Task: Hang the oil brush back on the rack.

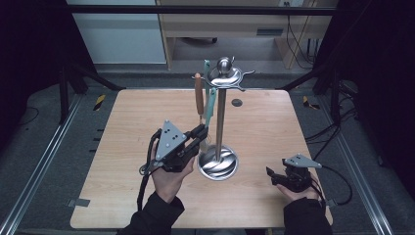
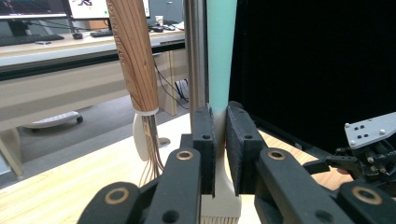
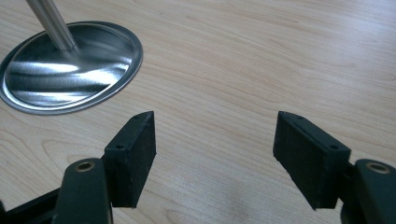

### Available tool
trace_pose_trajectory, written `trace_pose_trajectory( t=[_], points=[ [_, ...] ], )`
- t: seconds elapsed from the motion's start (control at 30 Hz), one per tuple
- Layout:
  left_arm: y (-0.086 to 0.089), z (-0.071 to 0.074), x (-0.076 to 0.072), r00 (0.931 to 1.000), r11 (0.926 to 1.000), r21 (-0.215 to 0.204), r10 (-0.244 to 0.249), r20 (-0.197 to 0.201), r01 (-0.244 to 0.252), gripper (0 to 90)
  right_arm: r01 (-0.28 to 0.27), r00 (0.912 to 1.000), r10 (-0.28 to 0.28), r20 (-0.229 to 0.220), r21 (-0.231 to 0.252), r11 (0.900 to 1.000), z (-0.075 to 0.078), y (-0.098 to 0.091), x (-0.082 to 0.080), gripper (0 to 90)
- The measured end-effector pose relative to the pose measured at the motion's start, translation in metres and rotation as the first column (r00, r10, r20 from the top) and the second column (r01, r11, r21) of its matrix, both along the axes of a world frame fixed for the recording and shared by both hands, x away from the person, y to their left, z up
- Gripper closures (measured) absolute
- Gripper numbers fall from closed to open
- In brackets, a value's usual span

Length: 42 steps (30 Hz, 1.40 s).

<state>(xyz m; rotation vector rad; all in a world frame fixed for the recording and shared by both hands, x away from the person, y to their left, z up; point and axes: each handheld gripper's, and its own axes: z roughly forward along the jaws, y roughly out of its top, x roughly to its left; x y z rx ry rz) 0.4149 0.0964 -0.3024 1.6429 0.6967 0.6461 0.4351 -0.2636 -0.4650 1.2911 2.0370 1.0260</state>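
Note:
A steel utensil stand (image 1: 219, 117) rises from a round base (image 1: 218, 164) at the table's middle. Two utensils hang from its top hooks. One is a teal-handled brush (image 1: 210, 104) with a white neck and head, the other a wooden-handled whisk (image 1: 198, 98). My left gripper (image 1: 201, 131) is shut on the brush's white neck (image 2: 220, 140), just below the teal handle (image 2: 221, 51). The whisk (image 2: 135, 56) hangs to the left of the pole (image 2: 195, 56). My right gripper (image 1: 270, 175) rests low at the table's right front, open, with nothing between its fingers (image 3: 215, 154).
The stand's shiny base (image 3: 70, 65) lies left of and beyond my right gripper. A small dark disc (image 1: 237, 102) sits on the wooden table (image 1: 137, 112) behind the stand. Desks and monitors stand beyond the table's far edge.

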Motion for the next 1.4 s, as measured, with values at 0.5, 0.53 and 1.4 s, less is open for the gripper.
trace_pose_trajectory(
  t=[0.5, 0.53, 1.4],
  points=[
    [0.029, -0.021, 0.007, 0.9963, 0.9946, 0.103, 0.020, -0.083, -0.011, 64.0, 0.001, 1.0000, -0.001, 0.004, -0.002, 1.0000, 0.000, 0.000, 0.000, 30.3],
    [0.033, -0.026, 0.007, 0.9953, 0.9921, 0.125, 0.020, -0.095, -0.008, 62.1, 0.002, 1.0000, -0.002, 0.004, -0.003, 1.0000, 0.000, 0.000, 0.000, 30.3],
    [0.152, -0.142, 0.021, 0.9129, 0.9687, 0.214, 0.197, -0.357, -0.126, 39.0, 0.068, 0.9976, -0.068, -0.009, -0.016, 0.9976, -0.002, -0.008, -0.001, 27.5]
  ],
)
